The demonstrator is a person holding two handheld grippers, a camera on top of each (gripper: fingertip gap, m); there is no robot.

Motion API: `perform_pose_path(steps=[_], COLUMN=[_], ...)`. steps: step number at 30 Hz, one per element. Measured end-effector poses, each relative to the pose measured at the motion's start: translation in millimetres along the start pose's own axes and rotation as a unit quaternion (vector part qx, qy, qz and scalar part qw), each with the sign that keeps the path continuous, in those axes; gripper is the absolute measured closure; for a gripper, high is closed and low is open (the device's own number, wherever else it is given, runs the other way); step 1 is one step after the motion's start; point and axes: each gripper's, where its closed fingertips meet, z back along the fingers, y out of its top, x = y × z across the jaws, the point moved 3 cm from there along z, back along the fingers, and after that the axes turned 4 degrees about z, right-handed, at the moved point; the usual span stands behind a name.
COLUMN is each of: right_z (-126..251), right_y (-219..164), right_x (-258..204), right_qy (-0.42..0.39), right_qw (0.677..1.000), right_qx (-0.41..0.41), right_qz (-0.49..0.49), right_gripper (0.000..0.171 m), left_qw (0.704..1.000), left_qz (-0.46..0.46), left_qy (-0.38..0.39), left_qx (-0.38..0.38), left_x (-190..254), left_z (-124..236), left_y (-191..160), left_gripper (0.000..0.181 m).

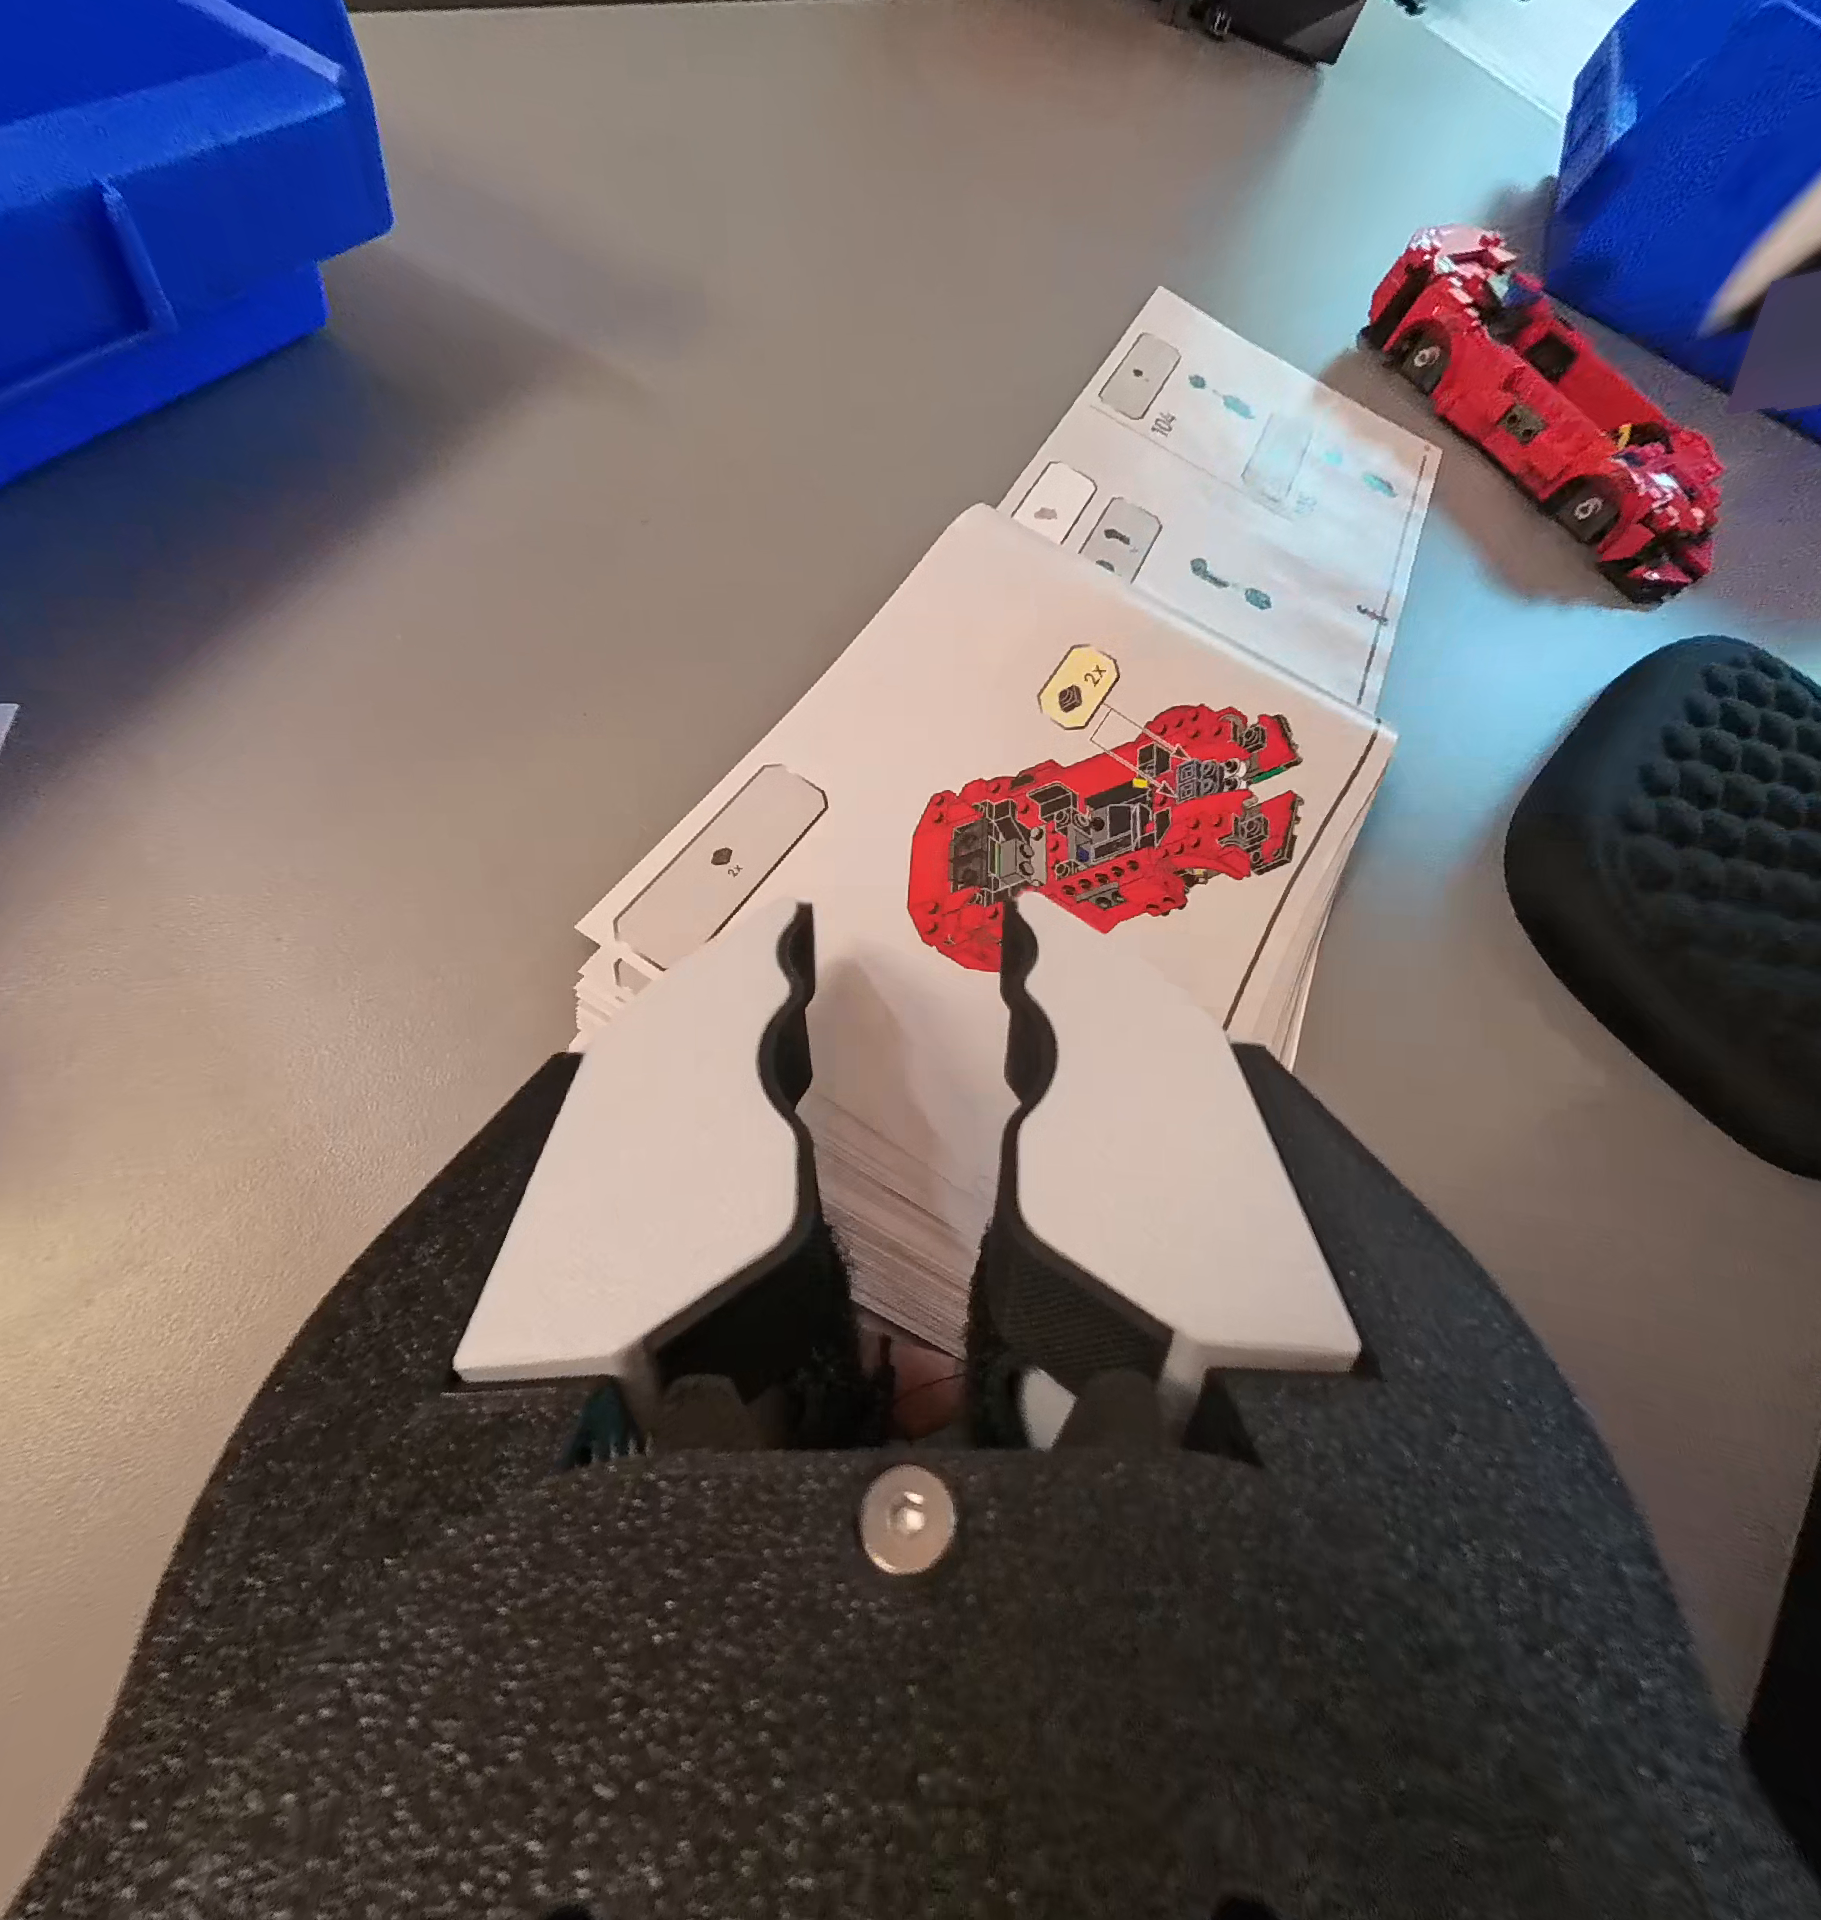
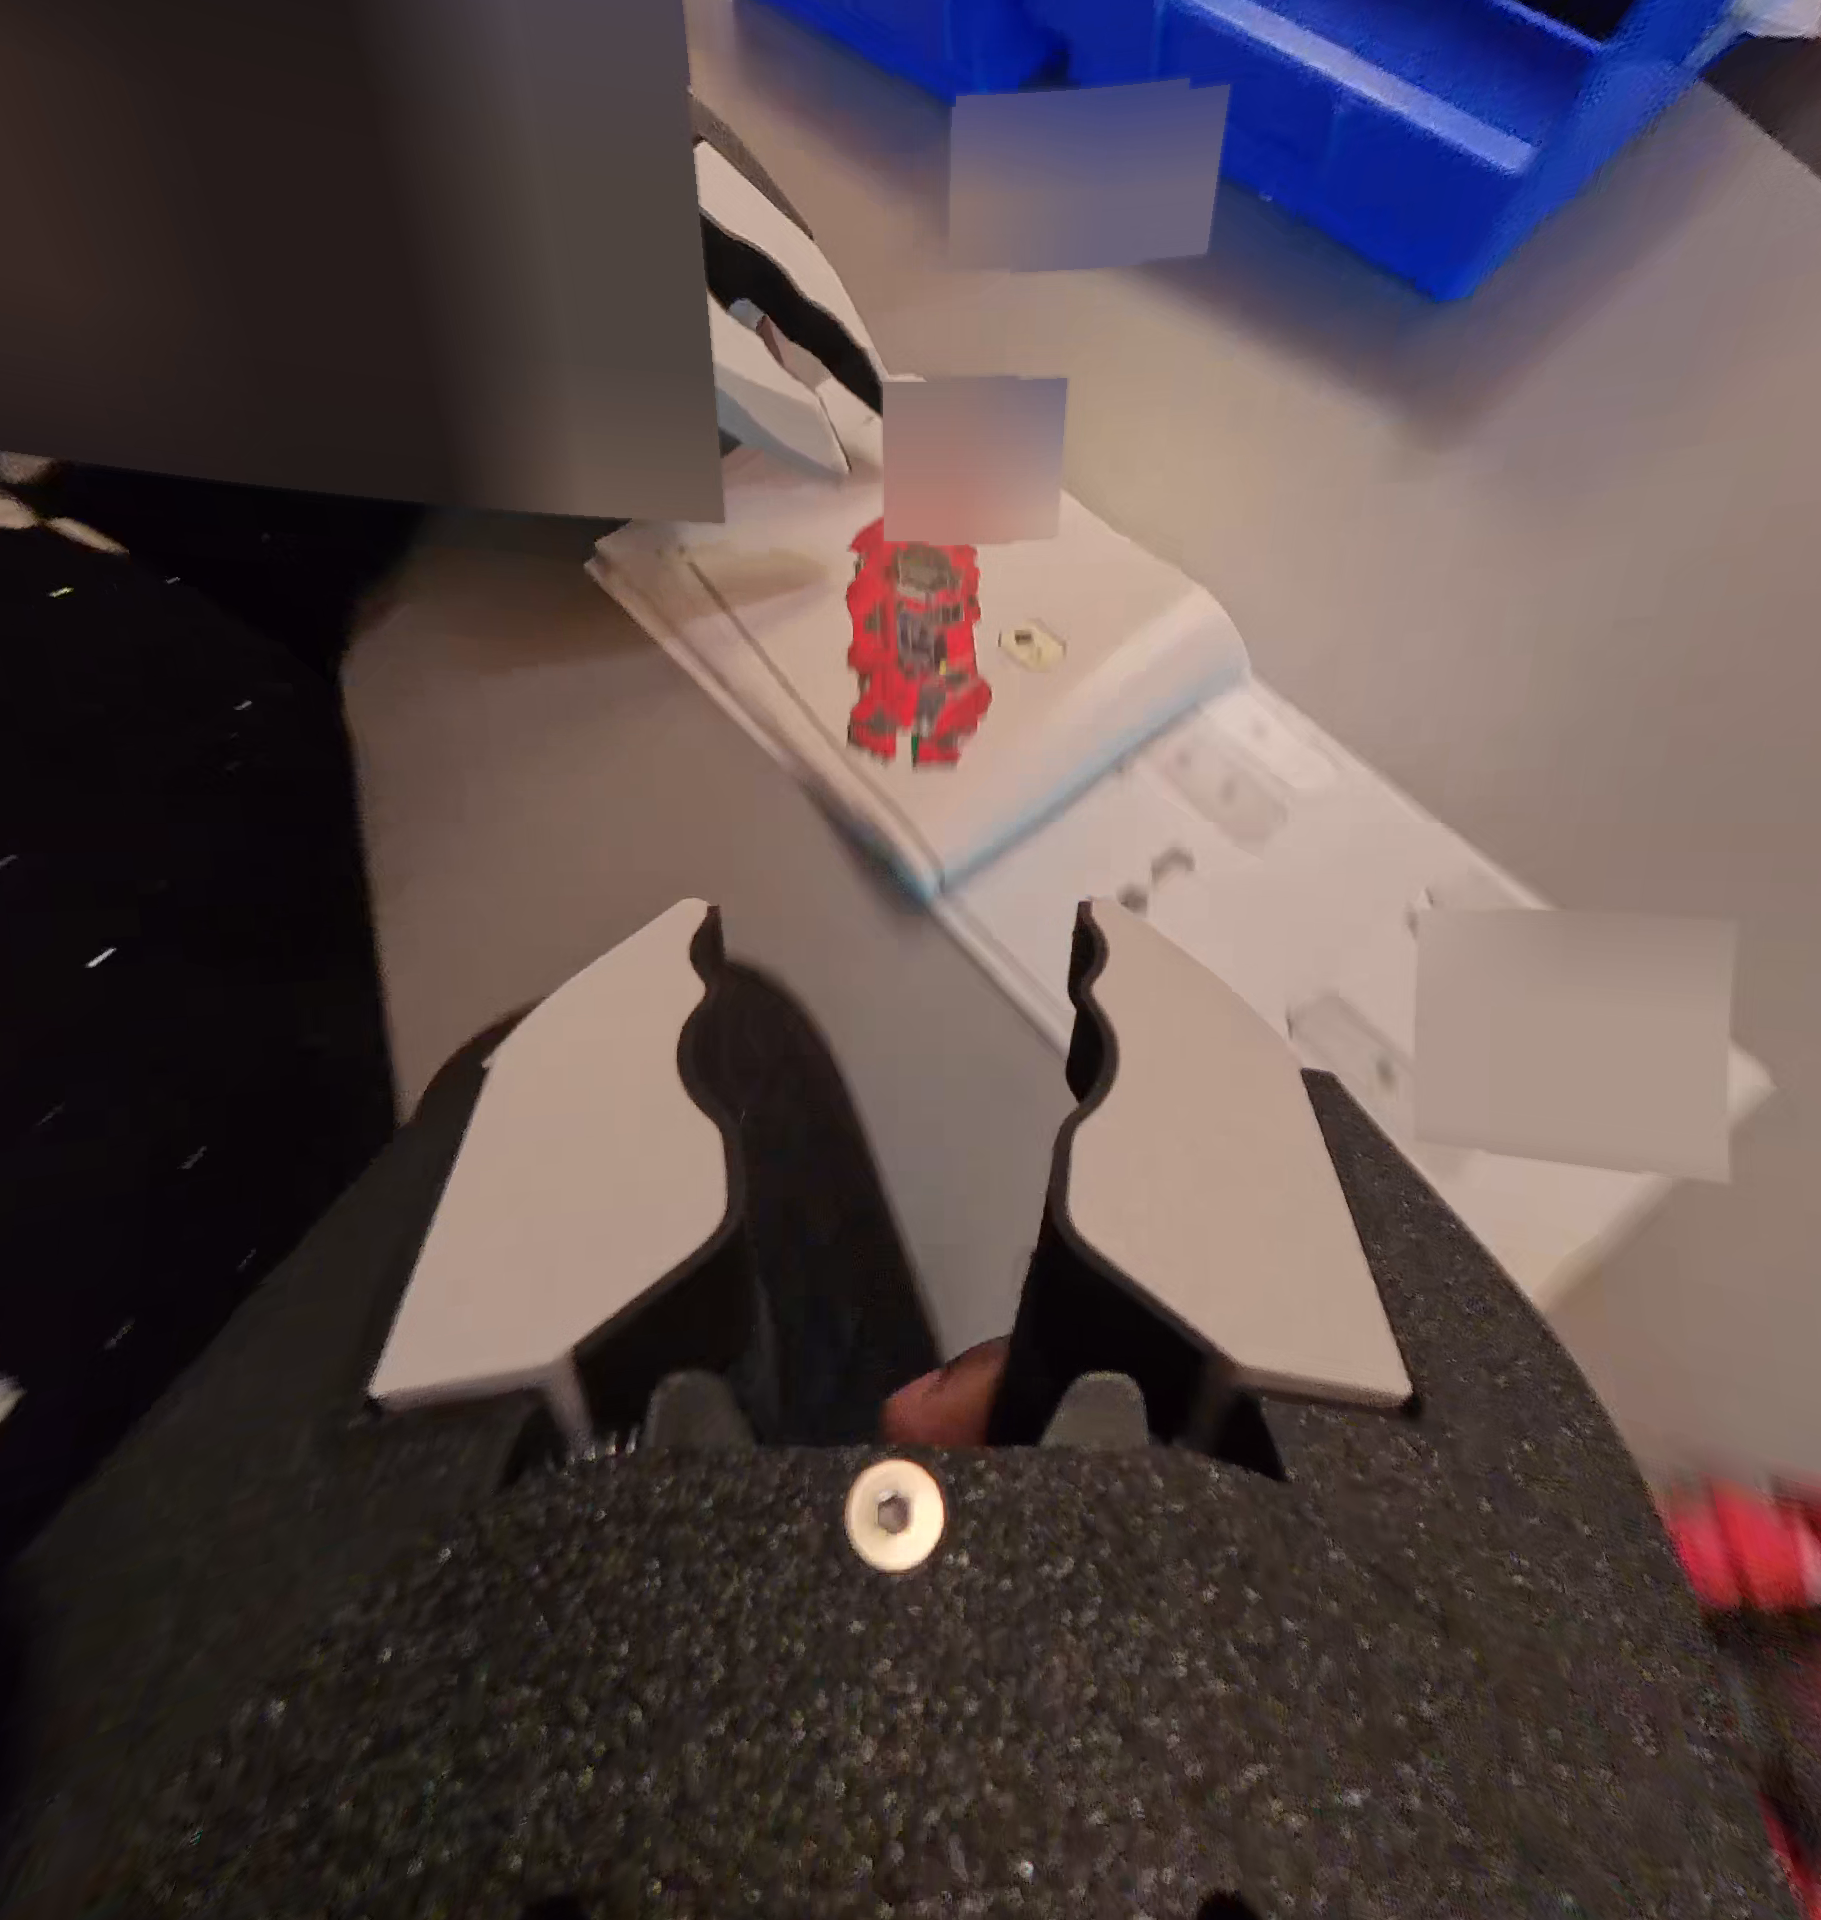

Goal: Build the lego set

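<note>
The open instruction booklet point(image 1: 989, 675) lies on the grey table, with a red car drawing on its top page. My left gripper point(image 1: 906, 920) is closed on a thick stack of the booklet's pages, which fills the gap between its white fingers point(image 1: 677, 1122). The built red Lego car point(image 1: 1540, 405) stands on the table at the far right, apart from the booklet. In the right wrist view my right gripper point(image 2: 898, 914) is open and empty, hovering over the table just short of the booklet point(image 2: 1082, 665). A red blur of the car point(image 2: 1758, 1558) shows at the lower right edge.
Blue bins stand at the far left point(image 1: 127, 229) and far right point(image 1: 1716, 187), and one at the back of the right wrist view point(image 2: 1405, 125). A black textured pad point(image 1: 1716, 914) lies right of the booklet. A dark surface point(image 2: 137, 935) borders the table's left edge. Across from one pair of fingers to the other is roughly 20 centimeters. The built red Lego car point(image 1: 1540, 405) is about 15 centimeters from my right fingertips.
</note>
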Motion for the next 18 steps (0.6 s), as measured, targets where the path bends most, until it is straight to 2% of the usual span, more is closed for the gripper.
perform_pose_path(steps=[3,5,9,11,14,18], right_z=[82.4,147.1,273.9,316.4,334.7,312.0], right_y=[-36.1,-68.3,-149.3,-194.5,-239.5,-270.9], right_x=[-7.6,-4.0,10.2,13.6,12.1,3.0], right_qy=[-0.052,-0.12,-0.261,-0.299,-0.291,-0.232], right_qw=[0.998,0.991,0.956,0.937,0.929,0.939], right_qx=[0.001,-0.007,-0.043,-0.084,-0.101,-0.142], right_qz=[-0.037,-0.061,-0.128,-0.162,-0.204,-0.208], right_gripper=[0.114,0.118,0.122,0.121,0.12,0.125], left_qw=[1.0,1.0,0.998,0.997,0.994,0.991], left_qz=[-0.012,-0.015,-0.019,-0.035,-0.066,-0.114], left_qy=[0.005,0.011,0.036,0.041,0.031,0.017], left_qx=[-0.003,0.006,0.038,0.063,0.08,0.067], left_x=[2.1,3.8,14.0,30.1,61.3,98.0], left_z=[-0.7,-0.3,0.5,-1.5,-14.5,-44.3], left_y=[-0.6,1.7,27.0,47.6,74.7,102.6], left_gripper=[0.144,0.141,0.13,0.128,0.127,0.128])
